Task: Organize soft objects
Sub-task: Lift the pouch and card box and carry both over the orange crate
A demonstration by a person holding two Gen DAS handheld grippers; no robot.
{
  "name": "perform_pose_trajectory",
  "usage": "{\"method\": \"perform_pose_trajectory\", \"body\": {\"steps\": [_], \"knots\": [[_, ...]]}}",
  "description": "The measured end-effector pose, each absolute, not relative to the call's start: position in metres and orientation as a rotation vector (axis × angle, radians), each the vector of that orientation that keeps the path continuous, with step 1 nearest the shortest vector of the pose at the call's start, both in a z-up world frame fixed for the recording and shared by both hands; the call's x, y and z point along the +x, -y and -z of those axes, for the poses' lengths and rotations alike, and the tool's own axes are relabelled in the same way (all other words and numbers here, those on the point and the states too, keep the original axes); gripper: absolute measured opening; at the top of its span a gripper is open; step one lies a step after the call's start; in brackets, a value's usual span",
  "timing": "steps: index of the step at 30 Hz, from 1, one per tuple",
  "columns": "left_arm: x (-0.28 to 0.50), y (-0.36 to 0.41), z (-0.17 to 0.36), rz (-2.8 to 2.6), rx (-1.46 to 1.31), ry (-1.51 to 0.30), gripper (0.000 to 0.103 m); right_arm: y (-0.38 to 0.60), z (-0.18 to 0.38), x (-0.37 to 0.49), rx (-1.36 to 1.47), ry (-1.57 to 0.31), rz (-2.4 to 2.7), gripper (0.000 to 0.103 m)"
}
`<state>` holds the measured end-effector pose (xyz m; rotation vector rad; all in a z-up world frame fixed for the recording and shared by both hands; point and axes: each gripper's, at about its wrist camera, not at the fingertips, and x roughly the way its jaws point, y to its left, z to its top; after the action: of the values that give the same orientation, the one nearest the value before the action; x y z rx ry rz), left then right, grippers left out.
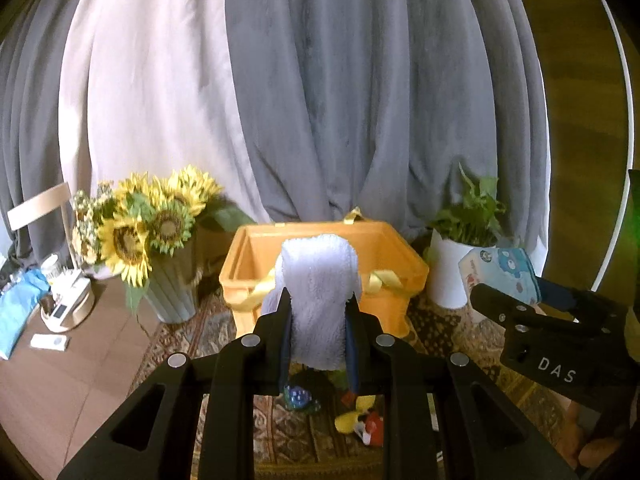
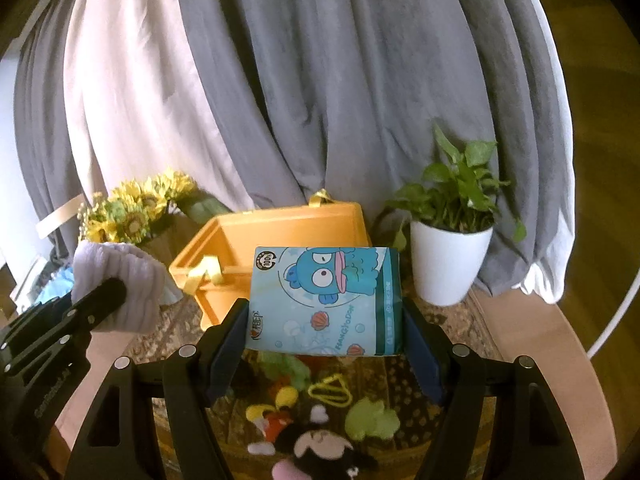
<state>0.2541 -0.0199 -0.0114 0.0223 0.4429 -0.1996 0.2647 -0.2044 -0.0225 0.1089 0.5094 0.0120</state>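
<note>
My left gripper [image 1: 318,312] is shut on a rolled pale lilac towel [image 1: 318,280], held up in front of the orange bin [image 1: 400,256]. The same towel [image 2: 120,280] and left gripper show at the left of the right wrist view. My right gripper [image 2: 326,320] is shut on a blue tissue pack [image 2: 326,296] printed with a cartoon fish, held before the orange bin [image 2: 288,228]. That pack [image 1: 500,272] also appears at the right of the left wrist view. Plush toys lie on the rug below: a mouse doll [image 2: 276,412], a green plush [image 2: 372,416], a black and pink plush [image 2: 320,448].
A vase of sunflowers [image 1: 148,232] stands left of the bin and a white pot with a green plant [image 2: 452,256] stands right of it. Grey and white curtains [image 1: 320,100] hang behind. A patterned rug [image 1: 180,340] covers the round table. Small items [image 1: 60,308] lie at far left.
</note>
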Motion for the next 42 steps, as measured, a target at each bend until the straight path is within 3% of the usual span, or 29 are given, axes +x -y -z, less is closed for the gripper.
{"method": "perform_pose_trajectory", "body": {"steps": [23, 42], "knots": [[0.344, 0.015, -0.009, 0.16, 0.023, -0.376, 0.023, 0.194, 0.0, 0.366, 0.095, -0.473, -0.055, 0.073], [0.433, 0.024, -0.003, 0.139, 0.09, -0.413, 0.023, 0.194, 0.021, 0.477, 0.082, -0.651, -0.096, 0.073]]}}
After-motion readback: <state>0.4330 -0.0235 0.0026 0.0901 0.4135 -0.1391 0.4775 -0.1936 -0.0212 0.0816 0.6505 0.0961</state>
